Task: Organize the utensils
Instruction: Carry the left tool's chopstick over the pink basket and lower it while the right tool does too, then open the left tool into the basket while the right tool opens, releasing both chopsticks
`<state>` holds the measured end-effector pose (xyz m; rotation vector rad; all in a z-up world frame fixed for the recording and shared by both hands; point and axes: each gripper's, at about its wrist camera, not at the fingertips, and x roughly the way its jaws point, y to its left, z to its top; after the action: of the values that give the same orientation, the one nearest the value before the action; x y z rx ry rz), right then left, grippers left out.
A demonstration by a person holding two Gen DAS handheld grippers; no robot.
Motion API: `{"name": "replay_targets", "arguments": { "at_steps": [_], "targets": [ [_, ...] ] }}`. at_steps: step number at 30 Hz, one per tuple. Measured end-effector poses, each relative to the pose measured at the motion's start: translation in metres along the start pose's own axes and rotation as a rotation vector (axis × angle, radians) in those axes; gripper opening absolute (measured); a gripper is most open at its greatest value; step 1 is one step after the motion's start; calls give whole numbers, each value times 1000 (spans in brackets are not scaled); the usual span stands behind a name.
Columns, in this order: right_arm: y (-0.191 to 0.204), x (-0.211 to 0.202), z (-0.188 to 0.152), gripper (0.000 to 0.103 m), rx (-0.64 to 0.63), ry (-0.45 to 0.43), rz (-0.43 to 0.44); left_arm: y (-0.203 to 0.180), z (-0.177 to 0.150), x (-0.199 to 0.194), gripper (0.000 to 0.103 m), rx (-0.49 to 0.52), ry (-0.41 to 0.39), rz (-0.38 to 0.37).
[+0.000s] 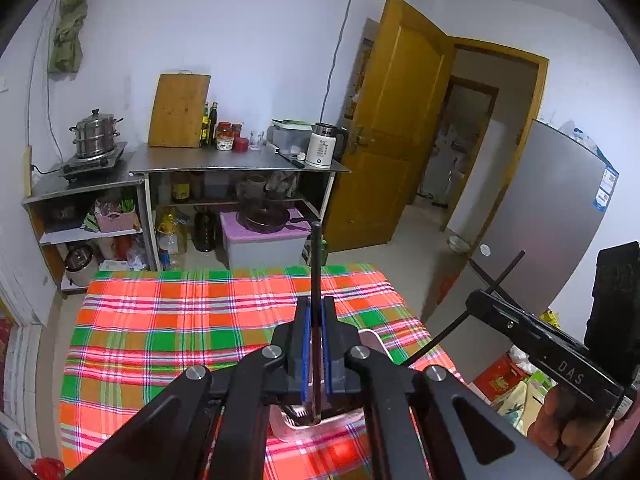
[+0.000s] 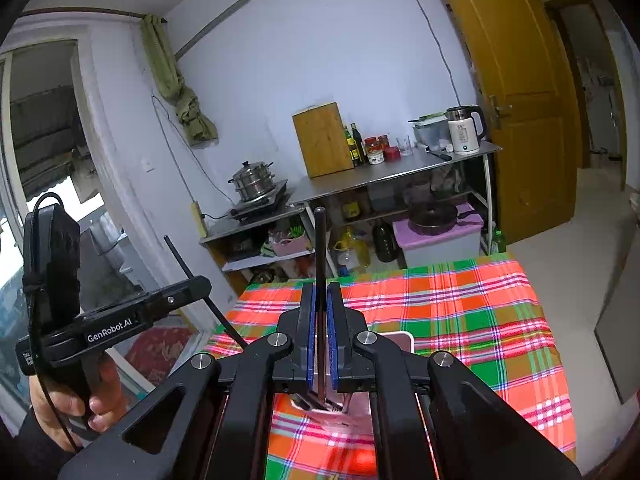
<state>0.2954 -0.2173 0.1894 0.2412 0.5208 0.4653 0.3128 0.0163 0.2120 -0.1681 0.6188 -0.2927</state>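
My left gripper [image 1: 316, 302] is shut on a thin dark chopstick [image 1: 316, 256] that stands up between its blue pads. In the right wrist view my right gripper [image 2: 320, 286] is likewise shut on a second dark chopstick [image 2: 319, 240]. Both hover above a pale clear tray [image 1: 372, 334] [image 2: 402, 340] on the plaid-covered table [image 1: 160, 320] [image 2: 460, 312]. A fork [image 1: 298, 412] [image 2: 332, 406] lies in the tray below the fingers. Each view shows the other gripper alongside, the right gripper [image 1: 476, 298] and the left gripper [image 2: 204, 284], each with a chopstick slanting through it.
Beyond the table's far edge stands a steel kitchen shelf [image 1: 240, 164] with a white kettle [image 1: 322, 146], bottles, a cutting board and a steamer pot [image 1: 96, 134]. A yellow door [image 1: 396, 128] hangs ajar. A grey fridge [image 1: 552, 208] is on the right.
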Motion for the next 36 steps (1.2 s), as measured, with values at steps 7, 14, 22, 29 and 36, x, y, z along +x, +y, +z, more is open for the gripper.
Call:
{"name": "replay_targets", "arguments": {
  "at_steps": [7, 14, 22, 29, 36],
  "targets": [
    [-11, 27, -9, 5, 9, 40, -6, 12, -11, 30, 4, -17, 20, -8],
    [-19, 56, -26, 5, -4, 93, -21, 24, -33, 57, 4, -30, 60, -23],
    [-28, 77, -41, 5, 8, 153, -27, 18, -41, 60, 5, 29, 44, -3],
    [-29, 84, -43, 5, 15, 186, -27, 7, -39, 62, 5, 96, 57, 43],
    [-24, 81, -40, 17, 4, 182, -22, 4, -36, 64, 5, 99, 73, 74]
  ]
}}
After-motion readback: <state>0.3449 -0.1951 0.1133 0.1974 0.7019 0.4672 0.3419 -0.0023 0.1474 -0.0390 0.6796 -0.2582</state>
